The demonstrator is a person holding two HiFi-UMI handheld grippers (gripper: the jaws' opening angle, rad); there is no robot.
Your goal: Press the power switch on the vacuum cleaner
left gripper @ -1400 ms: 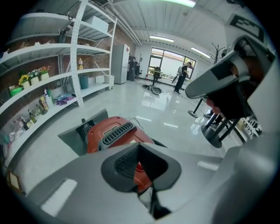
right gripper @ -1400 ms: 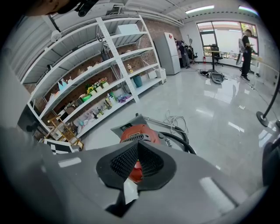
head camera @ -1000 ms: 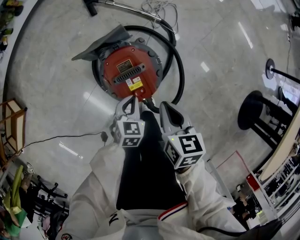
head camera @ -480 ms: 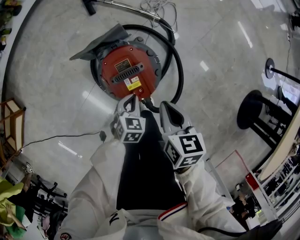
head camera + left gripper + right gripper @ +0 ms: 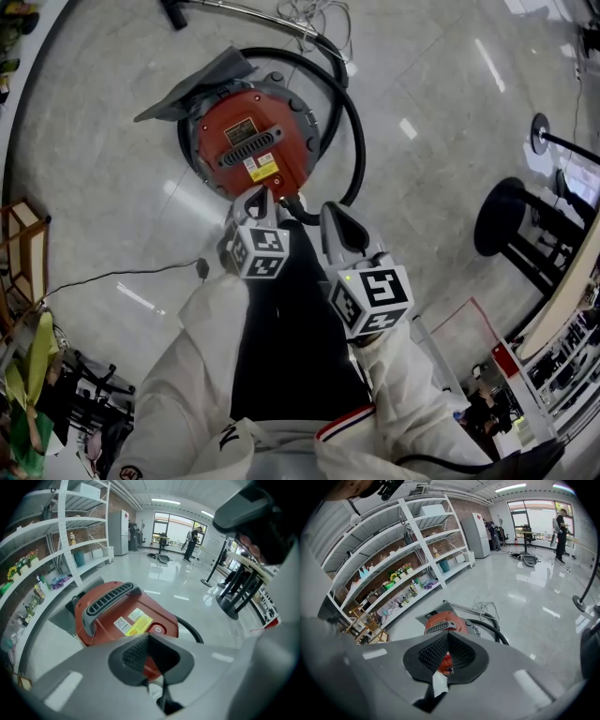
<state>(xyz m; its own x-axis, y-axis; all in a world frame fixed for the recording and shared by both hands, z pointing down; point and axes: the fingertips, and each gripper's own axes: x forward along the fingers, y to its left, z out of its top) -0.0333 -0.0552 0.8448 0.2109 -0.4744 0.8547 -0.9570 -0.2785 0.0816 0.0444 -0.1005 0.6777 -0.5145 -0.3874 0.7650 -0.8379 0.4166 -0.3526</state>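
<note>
The press is not yet made: your left gripper (image 5: 260, 197), jaws closed together and empty, hovers near the round red vacuum cleaner (image 5: 248, 141) on the glossy floor (image 5: 103, 178); your right gripper (image 5: 333, 211), likewise closed and empty, hangs alongside.

You can read no word or number here, since the yellow sticker (image 5: 140, 622) and the white sticker (image 5: 123, 626) on the lid of the round red vacuum cleaner (image 5: 246, 142), and the dark plate (image 5: 242, 129) above its grille, carry print too small to make out.
</note>
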